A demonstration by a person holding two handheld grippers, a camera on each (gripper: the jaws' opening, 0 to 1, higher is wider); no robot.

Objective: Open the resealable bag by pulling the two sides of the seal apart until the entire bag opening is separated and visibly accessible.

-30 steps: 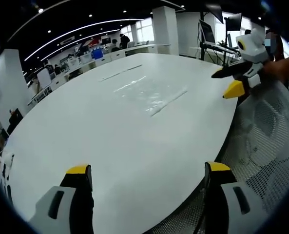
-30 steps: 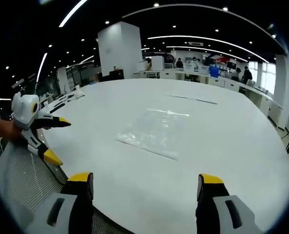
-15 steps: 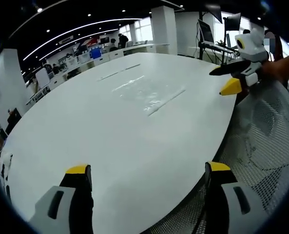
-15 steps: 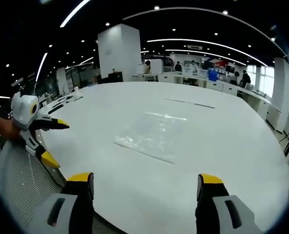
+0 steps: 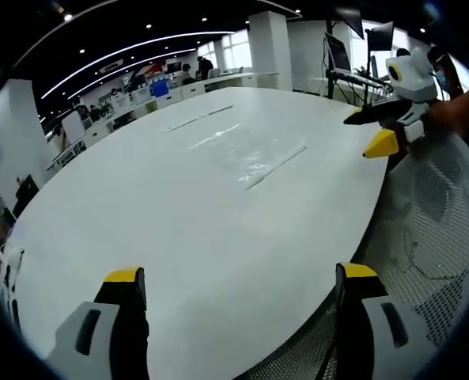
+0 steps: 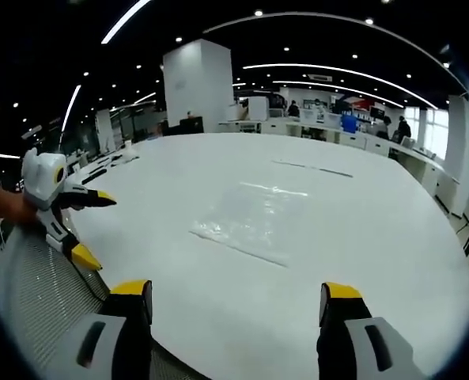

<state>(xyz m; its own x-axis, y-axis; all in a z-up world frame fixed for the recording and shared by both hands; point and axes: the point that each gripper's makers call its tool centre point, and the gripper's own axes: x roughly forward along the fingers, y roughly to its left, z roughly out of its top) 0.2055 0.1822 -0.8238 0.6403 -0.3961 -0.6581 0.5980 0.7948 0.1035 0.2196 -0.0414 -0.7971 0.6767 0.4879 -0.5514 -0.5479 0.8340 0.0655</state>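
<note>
In the left gripper view, the left gripper (image 5: pixel 238 289) sits low in front with its yellow-tipped jaws spread wide and nothing between them, held over the near edge of a large white oval surface (image 5: pixel 139 214). Further across, the clear resealable bag (image 5: pixel 246 154) lies flat on the surface, well apart from the jaws, its seal strip along the edge nearest the camera. At the far right, the right gripper (image 5: pixel 372 131) hovers by the rim of the surface, held by a person's hand (image 5: pixel 459 107), above a grey mesh chair back (image 5: pixel 432 214).

In the right gripper view, the left gripper (image 6: pixel 92 226) enters at the left edge, jaws parted, beside the surface (image 6: pixel 361 237) rim. The right gripper (image 6: pixel 234 305) stands at the bottom with its jaws wide and empty. The resealable bag (image 6: pixel 254 222) lies flat ahead, between and beyond the jaws, untouched and apparently still sealed. Office desks (image 6: pixel 321 127) line the background.
</note>
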